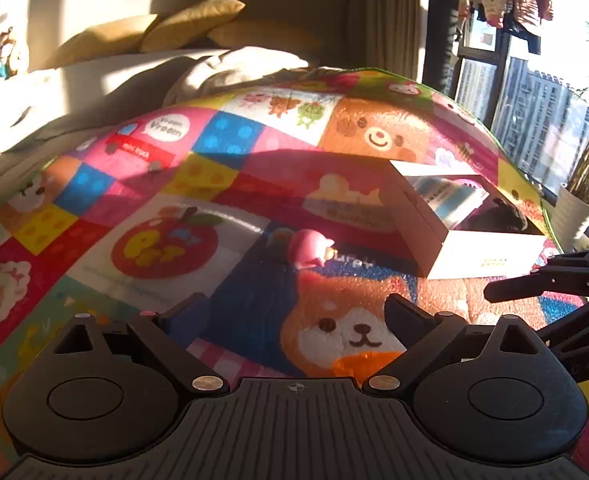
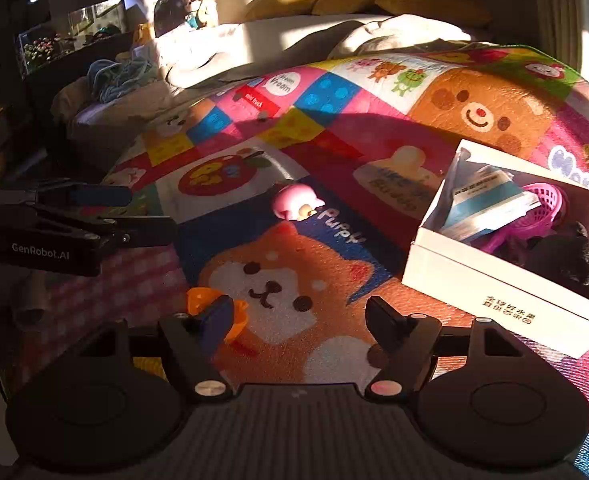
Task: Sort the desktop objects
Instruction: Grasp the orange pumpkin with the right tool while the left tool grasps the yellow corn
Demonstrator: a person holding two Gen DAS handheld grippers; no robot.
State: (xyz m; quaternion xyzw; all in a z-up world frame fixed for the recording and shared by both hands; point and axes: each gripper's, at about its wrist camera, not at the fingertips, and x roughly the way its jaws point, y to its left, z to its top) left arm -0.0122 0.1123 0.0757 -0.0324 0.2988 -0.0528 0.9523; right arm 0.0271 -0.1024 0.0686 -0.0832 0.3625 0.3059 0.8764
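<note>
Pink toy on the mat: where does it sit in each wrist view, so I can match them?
Left wrist view: the pink toy lies just right of centre, left of the white box.
Right wrist view: the pink toy lies centre, well left of the white box.
Shared landmark: the "Puppy" lettering beside the toy.

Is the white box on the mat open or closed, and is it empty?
Open, not empty. The white box has no lid on it; a pink basket, a blue-white packet and a black plush lie inside.
</note>
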